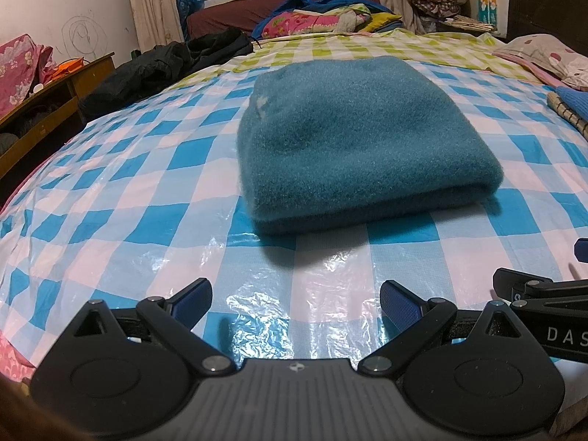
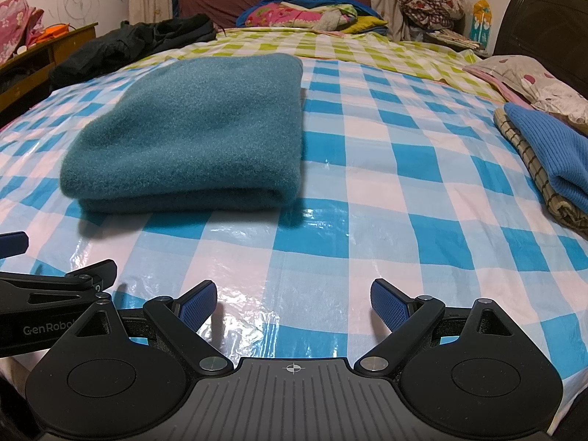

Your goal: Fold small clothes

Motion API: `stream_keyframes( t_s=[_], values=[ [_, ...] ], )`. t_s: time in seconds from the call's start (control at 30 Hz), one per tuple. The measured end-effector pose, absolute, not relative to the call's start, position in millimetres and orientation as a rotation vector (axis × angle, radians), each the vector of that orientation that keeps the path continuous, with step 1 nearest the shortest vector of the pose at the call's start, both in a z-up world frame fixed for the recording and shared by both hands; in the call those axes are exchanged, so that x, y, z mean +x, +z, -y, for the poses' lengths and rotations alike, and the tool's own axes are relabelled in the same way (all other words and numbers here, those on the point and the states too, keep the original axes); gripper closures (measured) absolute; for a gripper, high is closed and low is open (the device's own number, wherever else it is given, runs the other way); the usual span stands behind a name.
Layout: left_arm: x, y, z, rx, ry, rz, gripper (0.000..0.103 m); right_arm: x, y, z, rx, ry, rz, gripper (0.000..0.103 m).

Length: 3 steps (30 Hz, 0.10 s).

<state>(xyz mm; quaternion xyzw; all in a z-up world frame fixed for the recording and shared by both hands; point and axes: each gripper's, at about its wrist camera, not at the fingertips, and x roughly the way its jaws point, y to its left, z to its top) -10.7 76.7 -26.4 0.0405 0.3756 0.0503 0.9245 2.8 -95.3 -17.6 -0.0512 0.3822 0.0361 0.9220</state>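
Note:
A teal fleece garment (image 1: 360, 139) lies folded into a thick rectangle on the blue-and-white checked plastic sheet (image 1: 128, 198) covering the bed. In the right wrist view the same folded garment (image 2: 194, 136) sits ahead and to the left. My left gripper (image 1: 296, 294) is open, low over the sheet just in front of the garment, with nothing between its blue pads. My right gripper (image 2: 294, 294) is open too, beside the left one and to the right of the garment, holding nothing. The left gripper's side (image 2: 55, 286) shows at the left edge of the right wrist view.
A folded stack with a blue knit piece (image 2: 551, 154) on a checked cloth lies at the right of the bed. A black jacket (image 1: 161, 62) lies at the far left. Pillows and piled bedding (image 1: 316, 18) sit at the back. A wooden shelf (image 1: 40, 110) stands left of the bed.

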Motion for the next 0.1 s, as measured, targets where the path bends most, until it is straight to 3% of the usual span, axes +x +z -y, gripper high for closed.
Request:
stream_keyframes(
  t_s=[0.1],
  values=[
    [-10.8,-27.4,-76.7,0.08,0.103,-0.773,0.0,3.3,-18.7,94.3,-0.107,0.074,-0.784,0.011]
  ],
)
